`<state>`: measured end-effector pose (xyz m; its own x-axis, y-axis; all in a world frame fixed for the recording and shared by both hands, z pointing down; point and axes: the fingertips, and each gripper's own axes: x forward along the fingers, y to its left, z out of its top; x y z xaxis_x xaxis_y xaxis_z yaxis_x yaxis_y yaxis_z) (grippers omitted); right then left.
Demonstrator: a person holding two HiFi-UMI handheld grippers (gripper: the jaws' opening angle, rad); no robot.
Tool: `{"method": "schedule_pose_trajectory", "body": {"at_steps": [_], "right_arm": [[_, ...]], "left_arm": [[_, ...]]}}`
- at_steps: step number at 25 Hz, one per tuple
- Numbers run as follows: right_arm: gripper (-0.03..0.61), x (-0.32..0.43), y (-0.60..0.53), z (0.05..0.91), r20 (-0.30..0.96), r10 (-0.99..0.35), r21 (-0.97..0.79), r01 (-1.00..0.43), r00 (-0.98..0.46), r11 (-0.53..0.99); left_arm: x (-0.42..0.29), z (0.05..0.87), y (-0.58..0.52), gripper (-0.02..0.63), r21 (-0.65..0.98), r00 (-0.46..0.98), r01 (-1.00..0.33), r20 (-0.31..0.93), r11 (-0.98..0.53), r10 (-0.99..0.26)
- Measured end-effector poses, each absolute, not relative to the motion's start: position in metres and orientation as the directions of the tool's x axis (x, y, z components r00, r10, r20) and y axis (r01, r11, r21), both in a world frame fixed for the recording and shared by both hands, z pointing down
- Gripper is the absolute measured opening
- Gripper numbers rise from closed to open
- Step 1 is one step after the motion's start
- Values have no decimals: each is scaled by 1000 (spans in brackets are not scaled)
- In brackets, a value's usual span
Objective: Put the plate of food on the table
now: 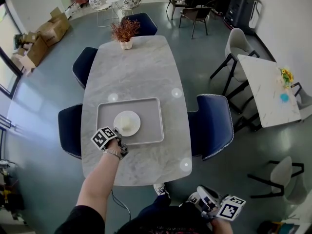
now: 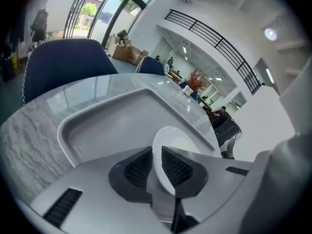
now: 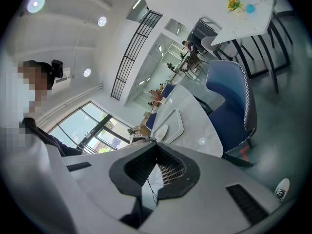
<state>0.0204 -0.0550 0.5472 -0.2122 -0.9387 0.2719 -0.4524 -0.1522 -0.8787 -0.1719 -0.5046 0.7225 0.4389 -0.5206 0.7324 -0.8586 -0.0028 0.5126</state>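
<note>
— Left claw?
— Clamped on the near rim of the plate, food on top.
— And the plate's spot?
— Sitting in the tray, on the table. Not yet lifted out, by the look of it.
— Right claw?
— Pinched together on nothing, held low, off to the side of the table.
— Left to do?
— Grip made, so only the first step done. Probably lifting clear of the tray, then setting down on bare table.
</note>
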Motion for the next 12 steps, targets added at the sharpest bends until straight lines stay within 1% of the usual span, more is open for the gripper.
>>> {"method": "schedule_pose_trajectory", "body": {"at_steps": [5, 10, 11, 12], "right_arm": [[11, 23, -52, 546, 259, -940, -884, -447, -221, -138], [11, 24, -50, 546, 241, -932, -885, -456, -271, -96], [11, 25, -50, 545, 234, -931, -886, -455, -281, -86], [11, 26, -50, 543, 228, -930, -888, -454, -290, -76]], "left_arm": [[-187, 706, -504, 48, 501, 430, -865, 701, -36, -569], [-200, 691, -491, 41, 505, 439, -861, 672, -65, -596], [-201, 687, -487, 15, 509, 444, -858, 666, -71, -599], [-203, 684, -482, 6, 515, 452, -854, 660, -76, -601]]}}
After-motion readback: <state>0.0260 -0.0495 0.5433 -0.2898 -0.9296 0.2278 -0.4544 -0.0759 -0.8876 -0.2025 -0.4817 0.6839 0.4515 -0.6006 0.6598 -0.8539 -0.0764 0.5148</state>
